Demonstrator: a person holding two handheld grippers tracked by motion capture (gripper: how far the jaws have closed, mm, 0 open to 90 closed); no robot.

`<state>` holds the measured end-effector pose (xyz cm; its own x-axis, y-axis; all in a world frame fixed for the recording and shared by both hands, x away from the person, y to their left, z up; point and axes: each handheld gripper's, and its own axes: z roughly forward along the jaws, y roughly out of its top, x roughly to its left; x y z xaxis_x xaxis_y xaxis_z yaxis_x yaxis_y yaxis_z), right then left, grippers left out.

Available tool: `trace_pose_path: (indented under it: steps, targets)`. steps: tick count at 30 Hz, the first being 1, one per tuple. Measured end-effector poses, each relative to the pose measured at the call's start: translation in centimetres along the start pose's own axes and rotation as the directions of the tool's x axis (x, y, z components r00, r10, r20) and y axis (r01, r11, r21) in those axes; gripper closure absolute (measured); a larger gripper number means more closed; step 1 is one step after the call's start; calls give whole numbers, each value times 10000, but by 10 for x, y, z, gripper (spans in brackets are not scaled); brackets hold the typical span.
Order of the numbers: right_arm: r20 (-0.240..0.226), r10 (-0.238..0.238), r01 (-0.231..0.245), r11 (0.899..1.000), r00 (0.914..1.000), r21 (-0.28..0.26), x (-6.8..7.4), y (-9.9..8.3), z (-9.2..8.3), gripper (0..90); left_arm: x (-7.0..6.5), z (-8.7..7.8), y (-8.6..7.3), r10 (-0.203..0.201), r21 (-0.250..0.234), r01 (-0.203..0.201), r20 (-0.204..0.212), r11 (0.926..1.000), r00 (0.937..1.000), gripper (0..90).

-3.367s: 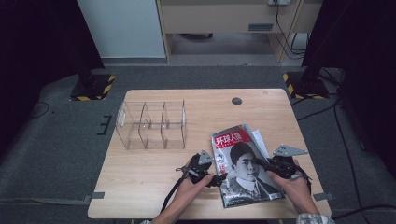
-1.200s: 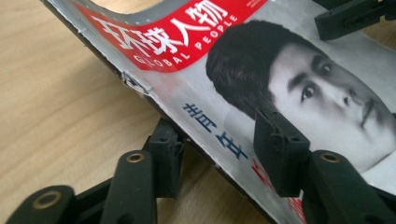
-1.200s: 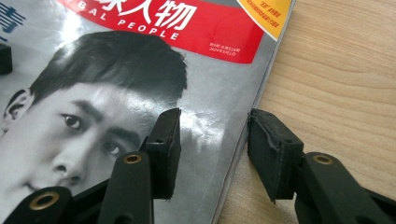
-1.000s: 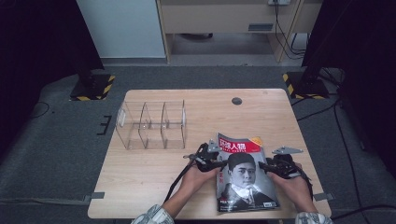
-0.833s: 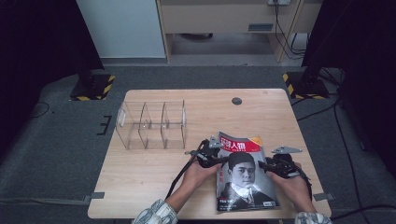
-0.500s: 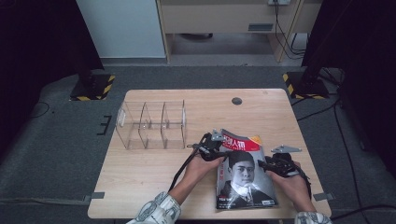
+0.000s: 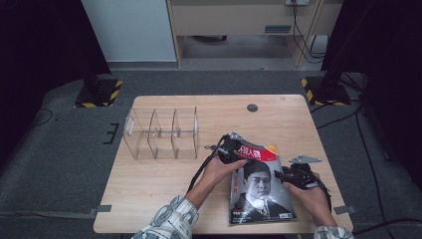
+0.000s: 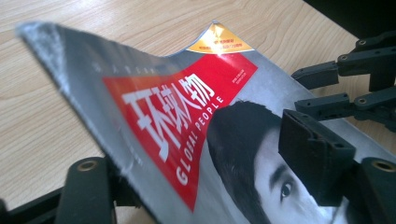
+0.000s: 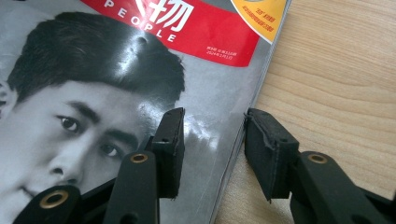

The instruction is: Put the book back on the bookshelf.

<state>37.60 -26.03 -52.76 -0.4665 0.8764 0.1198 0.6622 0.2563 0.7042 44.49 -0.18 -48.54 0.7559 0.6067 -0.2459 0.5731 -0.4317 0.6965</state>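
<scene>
High view first: your table [image 7: 164,179] carries a clear acrylic divider rack [image 7: 160,133] at its left, and the magazine [image 7: 259,186] lies at the near right. It's thin, glossy and floppy, so hold it by an edge near the spine, since the cover will sag and slip. Your left gripper [image 7: 230,148] has its jaws clamped on the raised top-left corner. Your right gripper [image 7: 293,178] straddles the right edge, jaws apart. Since a second ago, your left hand has travelled from the side edge up to that corner.
</scene>
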Motion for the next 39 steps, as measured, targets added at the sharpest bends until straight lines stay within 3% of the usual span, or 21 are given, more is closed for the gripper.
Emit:
trace_pose_path:
  steps: [4, 10, 17, 25, 31, 39]
  targets:
    - [-21, 40, -40, 10000, 10000, -18, 0, 0, 0, 575, 0, 2, 4, 175, -3, -175, 77, 9998, 9998, 297]
    - [-134, 19, -20, 10000, 9999, -96, -1, -1, 0, 568, 1, 4, 12, 489, -38, -489, -42, 9988, 9988, 441]
    - [-292, -26, 21, 9999, 9996, -168, -2, -1, 1, 570, 2, 5, 17, 429, -61, -428, 77, 9991, 9991, 536]
    - [-423, 50, -62, 9996, 9991, -282, -2, -2, 2, 573, 3, 15, 19, 419, 234, -420, 28, 9988, 9991, 546]
    - [-544, 126, -144, 9994, 9984, -320, -3, -2, 2, 577, 1, 19, 23, 622, 444, -626, 108, 9970, 9980, 560]
    - [-525, -2, -15, 9995, 9986, -323, -2, -2, 2, 579, -5, 17, 29, 742, 401, -743, 44, 9964, 9972, 691]
